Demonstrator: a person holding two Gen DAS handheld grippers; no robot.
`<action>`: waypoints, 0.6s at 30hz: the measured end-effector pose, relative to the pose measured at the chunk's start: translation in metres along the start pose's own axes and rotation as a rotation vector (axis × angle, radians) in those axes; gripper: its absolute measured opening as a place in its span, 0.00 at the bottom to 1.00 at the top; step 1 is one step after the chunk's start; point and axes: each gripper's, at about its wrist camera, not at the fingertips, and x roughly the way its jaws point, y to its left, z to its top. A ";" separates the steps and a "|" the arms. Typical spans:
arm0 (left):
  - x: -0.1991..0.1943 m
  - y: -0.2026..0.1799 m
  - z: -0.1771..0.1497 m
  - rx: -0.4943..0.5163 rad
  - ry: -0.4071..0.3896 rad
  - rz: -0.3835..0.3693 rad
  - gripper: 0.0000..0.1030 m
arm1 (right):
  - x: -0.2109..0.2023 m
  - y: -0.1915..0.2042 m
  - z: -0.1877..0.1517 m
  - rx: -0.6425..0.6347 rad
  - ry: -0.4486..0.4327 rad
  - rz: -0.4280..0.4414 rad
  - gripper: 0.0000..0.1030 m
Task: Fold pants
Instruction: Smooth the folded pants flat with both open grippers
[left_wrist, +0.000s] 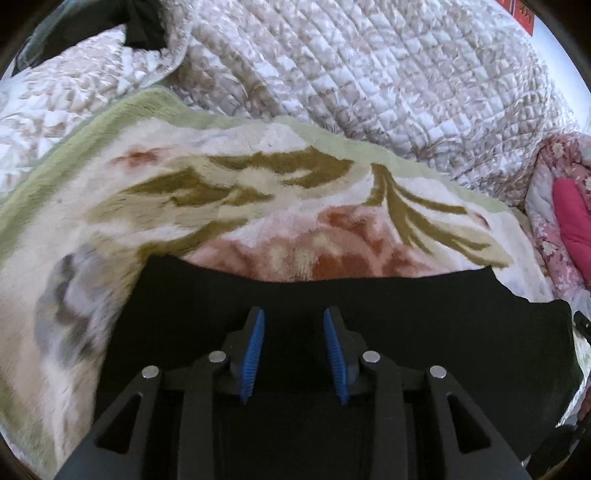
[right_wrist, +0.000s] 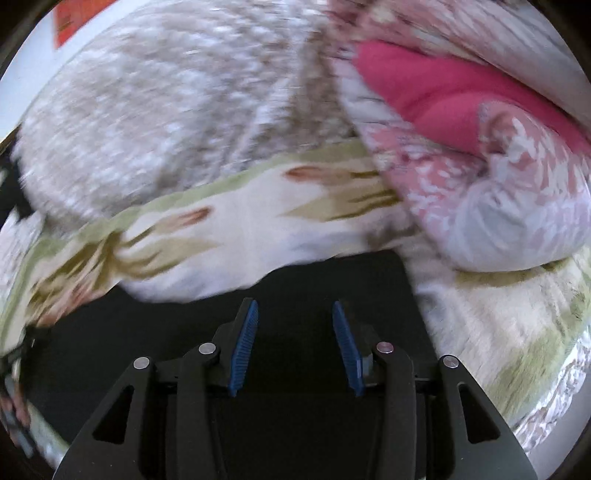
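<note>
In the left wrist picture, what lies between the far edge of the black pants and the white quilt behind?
The left wrist view shows only the flowered fleece blanket between the black pants and the white quilt.

Both wrist views angled down, close, sharing black pants (left_wrist: 369, 314)

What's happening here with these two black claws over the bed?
A person is folding black pants laid flat on a fluffy floral blanket on a bed. The left gripper and right gripper, each with blue-padded fingers, hang just above the dark cloth with jaws apart. Neither is pinching anything at this moment.
</note>
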 end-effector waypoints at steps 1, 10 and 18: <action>-0.006 0.001 -0.003 -0.002 -0.006 -0.003 0.35 | -0.004 0.009 -0.007 -0.021 0.004 0.024 0.42; -0.052 -0.026 -0.054 0.080 -0.011 -0.091 0.35 | -0.012 0.085 -0.081 -0.255 0.109 0.173 0.42; -0.046 -0.034 -0.068 0.117 0.031 -0.055 0.35 | -0.004 0.098 -0.098 -0.329 0.134 0.153 0.44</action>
